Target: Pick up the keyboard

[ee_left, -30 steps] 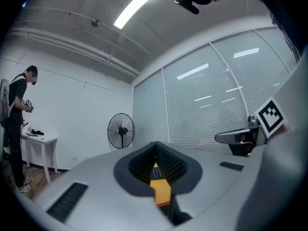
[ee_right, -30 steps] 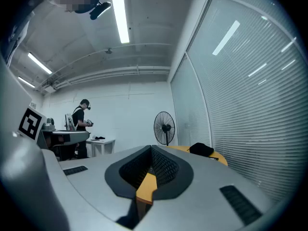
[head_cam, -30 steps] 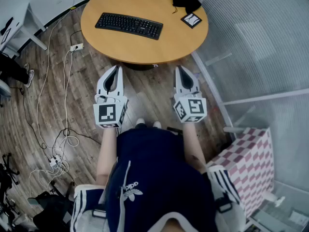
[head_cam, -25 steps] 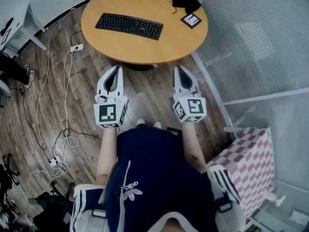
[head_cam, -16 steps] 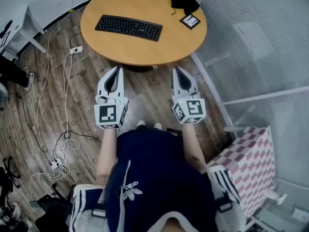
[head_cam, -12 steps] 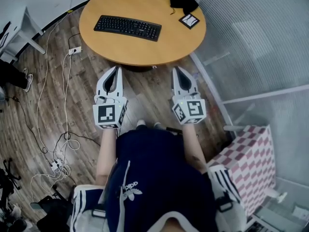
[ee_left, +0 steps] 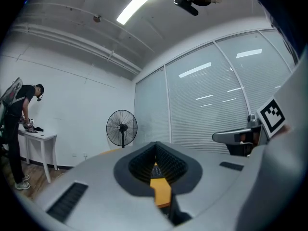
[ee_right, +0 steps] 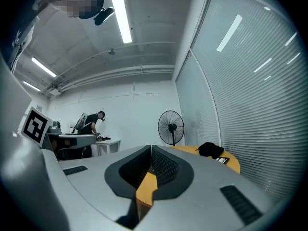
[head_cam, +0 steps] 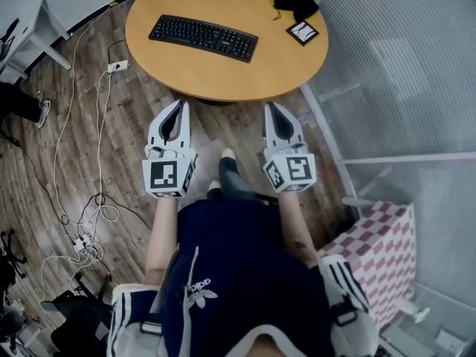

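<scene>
A black keyboard (head_cam: 204, 37) lies on the round wooden table (head_cam: 245, 76) in the head view, left of the table's middle. My left gripper (head_cam: 181, 104) and right gripper (head_cam: 269, 107) hang side by side over the floor, short of the table's near edge, both pointing at it. Each is shut with nothing between its jaws. In the left gripper view the left gripper (ee_left: 155, 145) shows closed jaws with a slice of the table (ee_left: 160, 191) and the keyboard through their gap. The right gripper (ee_right: 150, 148) is closed too, with the table (ee_right: 228, 160) at its right.
A black pouch (head_cam: 295, 0) and a small marker card (head_cam: 303, 33) lie at the table's far right. A glass wall (head_cam: 401, 73) runs along the right. Cables and a power strip (head_cam: 117, 67) trail over the wooden floor at left. A checkered box (head_cam: 379, 251) stands at lower right. A standing fan (ee_right: 171, 127) and a person at a white desk (ee_right: 91, 124) are beyond.
The person has stepped forward, one foot now showing between the grippers. The table sits slightly nearer and more to the right in the head view. Both grippers stay shut.
</scene>
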Action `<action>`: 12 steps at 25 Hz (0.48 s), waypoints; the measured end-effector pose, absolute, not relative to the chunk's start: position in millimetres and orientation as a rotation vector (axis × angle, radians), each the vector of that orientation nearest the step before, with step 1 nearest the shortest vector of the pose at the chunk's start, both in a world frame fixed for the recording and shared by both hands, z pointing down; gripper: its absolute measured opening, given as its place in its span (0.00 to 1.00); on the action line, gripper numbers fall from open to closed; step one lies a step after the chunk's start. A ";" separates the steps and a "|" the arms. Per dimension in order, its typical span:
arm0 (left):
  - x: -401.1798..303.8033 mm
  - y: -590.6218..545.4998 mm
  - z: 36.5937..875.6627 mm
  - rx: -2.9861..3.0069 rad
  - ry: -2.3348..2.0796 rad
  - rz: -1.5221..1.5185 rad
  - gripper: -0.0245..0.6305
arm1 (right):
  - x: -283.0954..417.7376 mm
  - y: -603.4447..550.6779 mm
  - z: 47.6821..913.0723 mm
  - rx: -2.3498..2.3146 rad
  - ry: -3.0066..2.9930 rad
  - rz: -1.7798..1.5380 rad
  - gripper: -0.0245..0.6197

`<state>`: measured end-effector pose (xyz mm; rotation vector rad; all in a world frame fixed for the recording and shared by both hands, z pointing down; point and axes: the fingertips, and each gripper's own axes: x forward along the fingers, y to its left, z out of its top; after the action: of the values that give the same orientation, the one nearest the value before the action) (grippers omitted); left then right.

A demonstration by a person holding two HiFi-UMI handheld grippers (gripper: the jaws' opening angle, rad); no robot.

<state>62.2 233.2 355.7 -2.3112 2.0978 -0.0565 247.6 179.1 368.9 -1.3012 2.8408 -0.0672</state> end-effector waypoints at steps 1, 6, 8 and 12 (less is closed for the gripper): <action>60.2 229.1 357.0 -2.311 2.102 -0.061 0.04 | 244.6 174.1 370.7 -1.298 2.847 -0.074 0.05; 42.6 200.3 361.8 -2.291 2.156 -0.065 0.04 | 227.6 139.6 379.8 -1.269 2.870 -0.103 0.05; 34.5 181.6 363.4 -2.283 2.168 -0.068 0.04 | 220.5 120.0 383.7 -1.267 2.877 -0.113 0.05; 22.2 137.4 364.2 -2.289 2.167 -0.087 0.04 | 206.7 76.4 392.8 -1.274 2.883 -0.162 0.05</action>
<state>22.2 137.4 364.2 -2.2887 2.1671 -0.0866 206.7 76.4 392.8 -1.2744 2.8832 -0.1622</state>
